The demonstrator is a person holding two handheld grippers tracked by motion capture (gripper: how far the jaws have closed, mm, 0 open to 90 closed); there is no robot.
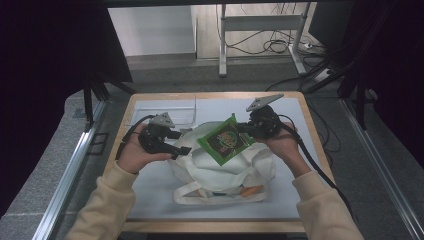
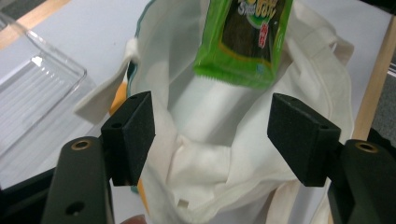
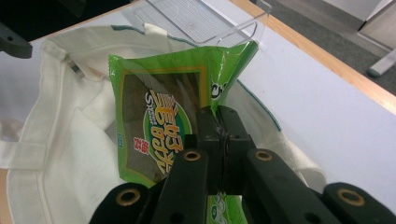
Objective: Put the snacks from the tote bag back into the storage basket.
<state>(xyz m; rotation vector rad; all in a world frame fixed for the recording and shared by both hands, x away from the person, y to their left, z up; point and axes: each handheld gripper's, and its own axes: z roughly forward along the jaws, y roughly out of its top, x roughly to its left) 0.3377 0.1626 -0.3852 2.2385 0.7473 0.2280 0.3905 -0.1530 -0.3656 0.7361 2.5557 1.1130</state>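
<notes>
A green snack packet [image 1: 224,139] hangs over the mouth of a white cloth tote bag [image 1: 220,172] in the middle of the table. My right gripper [image 1: 245,129] is shut on the packet's edge; in the right gripper view the closed jaws pinch the packet [image 3: 154,126] above the bag [image 3: 56,154]. My left gripper [image 1: 184,142] is at the bag's left rim with its jaws wide apart. In the left gripper view the pads [image 2: 133,133] flank the bag's open mouth [image 2: 205,126] without touching cloth, and the packet [image 2: 243,42] hangs above it.
A clear plastic tray [image 1: 162,111] lies at the back left of the white table top [image 1: 300,150]. Something orange [image 1: 251,190] shows at the bag's near side. A wooden rim [image 1: 215,95] frames the table. Cables and a metal stand are on the floor beyond.
</notes>
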